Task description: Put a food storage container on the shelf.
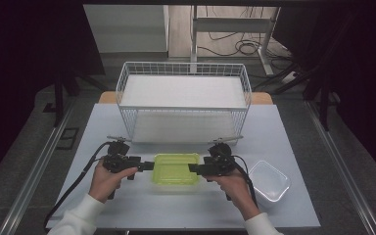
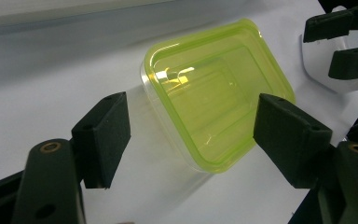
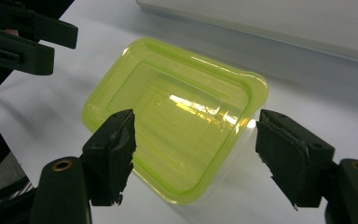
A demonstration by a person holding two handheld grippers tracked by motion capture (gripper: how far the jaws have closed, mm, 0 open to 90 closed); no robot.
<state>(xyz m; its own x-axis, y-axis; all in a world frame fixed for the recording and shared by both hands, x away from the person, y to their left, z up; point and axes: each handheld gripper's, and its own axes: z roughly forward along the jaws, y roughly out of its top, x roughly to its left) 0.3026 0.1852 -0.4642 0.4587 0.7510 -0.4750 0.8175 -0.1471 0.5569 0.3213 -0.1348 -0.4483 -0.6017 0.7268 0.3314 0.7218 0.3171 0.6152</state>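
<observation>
Scene: a person at a pale counter (image 1: 142,205) brings two hand-held tools to a green-lidded container (image 1: 176,169) from opposite ends; the box sits at the counter's middle, just in front of a white wire basket (image 1: 183,100)
Left tool (image 1: 147,166): released; in the left gripper view its pads (image 2: 103,135) stand wide on either side of the container's near end, apart from the walls
Right tool (image 1: 194,168): also released; its pads (image 3: 113,149) straddle the opposite end without pressing on it
Why two ends: likely so the wide, smooth box can be steadied or lifted level, one tool alone being apt to tip it
Bystander: a clear empty tub (image 1: 269,180) lies at the right, near the right hand (image 1: 235,188); probably awaiting its turn
</observation>
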